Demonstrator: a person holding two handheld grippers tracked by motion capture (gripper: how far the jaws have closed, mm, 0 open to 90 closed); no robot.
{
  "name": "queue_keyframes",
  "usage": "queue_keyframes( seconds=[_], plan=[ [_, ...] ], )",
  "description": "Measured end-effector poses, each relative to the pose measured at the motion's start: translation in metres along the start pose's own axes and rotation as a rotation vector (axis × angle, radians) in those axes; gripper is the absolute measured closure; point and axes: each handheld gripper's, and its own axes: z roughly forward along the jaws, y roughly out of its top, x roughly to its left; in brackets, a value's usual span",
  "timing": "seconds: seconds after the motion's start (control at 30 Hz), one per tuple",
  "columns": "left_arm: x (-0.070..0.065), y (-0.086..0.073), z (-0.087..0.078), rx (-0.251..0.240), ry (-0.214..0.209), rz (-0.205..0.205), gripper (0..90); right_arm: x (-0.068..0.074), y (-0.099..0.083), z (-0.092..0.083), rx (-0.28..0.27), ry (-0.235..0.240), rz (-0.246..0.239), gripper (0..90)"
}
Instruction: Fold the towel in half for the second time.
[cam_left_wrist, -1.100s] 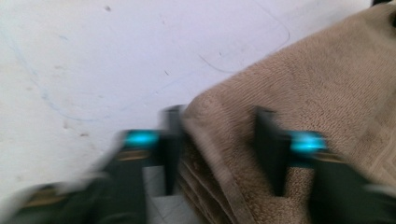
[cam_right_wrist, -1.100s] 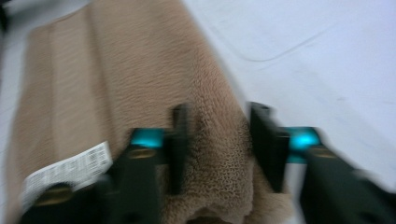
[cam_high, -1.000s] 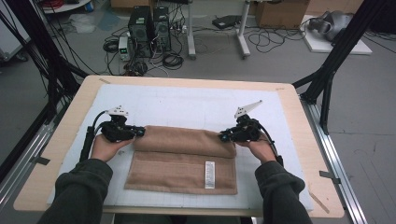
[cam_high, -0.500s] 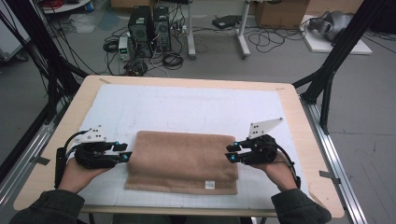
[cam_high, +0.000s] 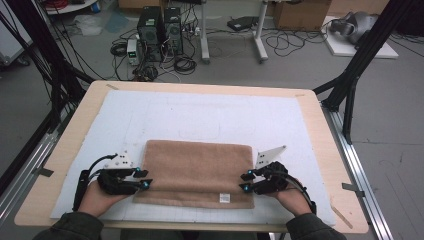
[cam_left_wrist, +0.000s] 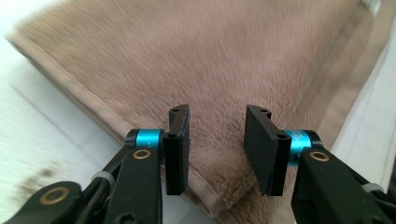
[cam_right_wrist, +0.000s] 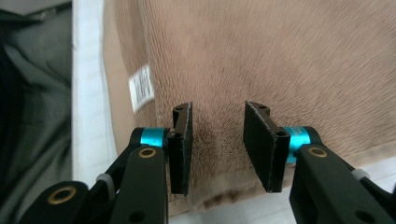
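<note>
A brown towel (cam_high: 197, 170) lies folded flat on the white mat, its white label (cam_high: 224, 198) at the near edge. My left gripper (cam_high: 144, 178) is at the towel's near left corner and my right gripper (cam_high: 244, 182) at its near right corner. In the left gripper view the jaws (cam_left_wrist: 217, 135) stand apart over the towel (cam_left_wrist: 210, 60) without pinching it; they have just been closing a little. In the right gripper view the jaws (cam_right_wrist: 217, 135) have just been opening, with the towel (cam_right_wrist: 280, 56) below them and the label (cam_right_wrist: 141, 87) to their left.
The white mat (cam_high: 200, 115) covers most of the wooden table (cam_high: 310, 115), with bare mat beyond the towel. Black frame posts stand at the table's far corners. Computers and cables lie on the floor behind.
Both hands came from the towel's far edge toward the person, to its near corners. Both grippers, shut on the towel edge a second ago, now stand open off it.
</note>
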Motion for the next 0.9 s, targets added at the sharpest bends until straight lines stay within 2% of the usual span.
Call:
queue_keyframes(
  seconds=[0.07, 0.1, 0.17, 0.23, 0.33, 0.43, 0.63, 0.7, 0.77, 0.83, 0.9],
  plan=[
    [-0.004, -0.006, 0.005, -0.003, 0.019, 0.024, 62.0, 0.003, -0.005, 0.008, 0.005, -0.003, -0.001, 63.1],
    [-0.005, -0.007, 0.005, -0.013, 0.020, 0.012, 66.8, 0.003, -0.008, 0.010, -0.008, -0.005, 0.000, 66.5],
    [-0.005, -0.005, 0.005, -0.022, 0.021, 0.006, 79.9, 0.003, -0.009, 0.011, -0.026, 0.003, 0.008, 80.9],
    [-0.005, -0.004, 0.003, -0.024, 0.019, 0.012, 84.1, 0.003, -0.007, 0.010, -0.023, 0.002, 0.008, 84.3],
    [-0.003, -0.001, -0.007, -0.042, 0.023, 0.008, 84.9, 0.003, 0.000, -0.001, -0.050, 0.002, 0.004, 85.2],
    [-0.004, 0.004, -0.020, -0.083, 0.028, 0.000, 85.3, 0.006, 0.010, -0.016, -0.094, 0.002, -0.009, 85.2],
    [-0.019, 0.009, -0.043, -0.112, 0.033, 0.035, 85.3, 0.027, 0.024, -0.039, -0.121, 0.021, -0.064, 85.2],
    [-0.026, 0.005, -0.043, -0.090, 0.019, 0.054, 85.2, 0.035, 0.022, -0.040, -0.095, 0.033, -0.084, 85.2],
    [-0.029, -0.005, -0.038, -0.072, 0.010, 0.044, 84.9, 0.041, 0.015, -0.034, -0.070, 0.060, -0.086, 85.1],
    [-0.029, -0.015, -0.028, -0.046, 0.002, 0.022, 83.6, 0.043, 0.005, -0.021, -0.025, 0.071, -0.082, 84.8],
    [-0.031, -0.023, -0.017, -0.030, -0.001, 0.021, 81.3, 0.041, -0.006, -0.007, 0.012, 0.097, -0.058, 84.2]
  ],
)
